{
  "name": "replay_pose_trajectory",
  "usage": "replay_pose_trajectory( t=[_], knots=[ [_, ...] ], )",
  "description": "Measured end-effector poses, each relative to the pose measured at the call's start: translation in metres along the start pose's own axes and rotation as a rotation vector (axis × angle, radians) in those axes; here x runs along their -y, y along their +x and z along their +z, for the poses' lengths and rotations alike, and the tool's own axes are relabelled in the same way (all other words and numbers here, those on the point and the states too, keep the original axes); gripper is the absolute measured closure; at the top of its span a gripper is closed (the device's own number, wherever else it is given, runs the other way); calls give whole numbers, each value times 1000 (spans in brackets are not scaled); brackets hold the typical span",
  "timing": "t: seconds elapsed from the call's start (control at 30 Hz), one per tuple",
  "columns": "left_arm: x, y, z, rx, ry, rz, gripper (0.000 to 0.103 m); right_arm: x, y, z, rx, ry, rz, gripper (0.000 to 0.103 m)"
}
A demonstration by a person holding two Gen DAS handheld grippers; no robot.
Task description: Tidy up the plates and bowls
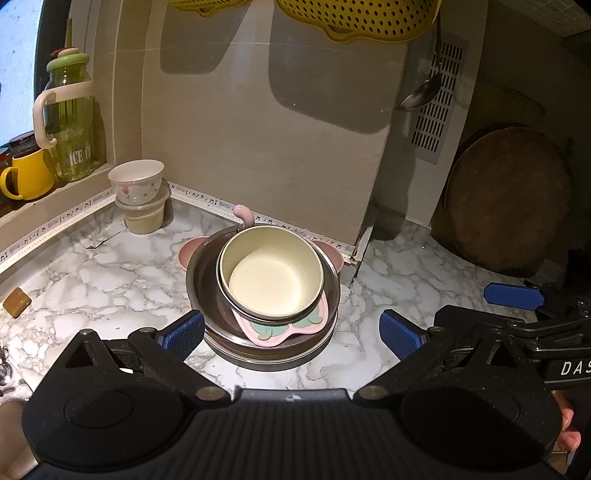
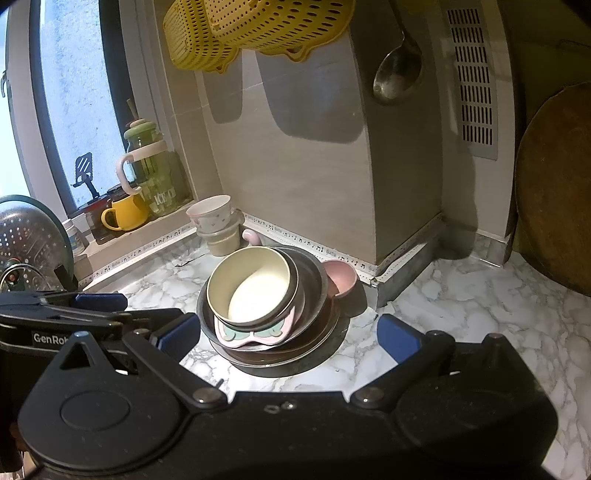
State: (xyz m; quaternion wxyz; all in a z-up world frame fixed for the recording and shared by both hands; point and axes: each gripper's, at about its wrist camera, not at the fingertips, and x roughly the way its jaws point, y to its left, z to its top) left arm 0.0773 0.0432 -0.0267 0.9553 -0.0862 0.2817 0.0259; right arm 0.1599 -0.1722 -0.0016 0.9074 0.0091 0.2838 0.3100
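A stack of dishes stands on the marble counter (image 1: 110, 280). A cream bowl (image 1: 271, 273) (image 2: 251, 288) sits on top, tilted, over a pink animal-shaped plate (image 1: 280, 328) (image 2: 255, 334) inside a steel bowl (image 1: 201, 280) (image 2: 317, 295) on dark plates (image 1: 266, 356). A pink bowl (image 2: 341, 277) lies behind the stack. My left gripper (image 1: 291, 332) is open just in front of the stack, holding nothing. My right gripper (image 2: 288, 336) is open too, close beside the left one, fingers either side of the stack's front.
A floral bowl (image 1: 136, 181) rests on a lidded tub (image 1: 144, 218) at the back left. A yellow mug (image 1: 26, 177) and a green jar (image 1: 70, 122) stand on the sill. A round wooden board (image 1: 506, 199) leans at right. Yellow baskets (image 2: 255, 26) and a ladle (image 2: 397, 70) hang above.
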Motion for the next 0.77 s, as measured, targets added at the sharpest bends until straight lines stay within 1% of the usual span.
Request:
replay_pose_trajectory(
  t=[0.77],
  knots=[
    [-13,11,1,-18,-52,-2,1,-1,15,5,-32,-3,14,1]
  ],
)
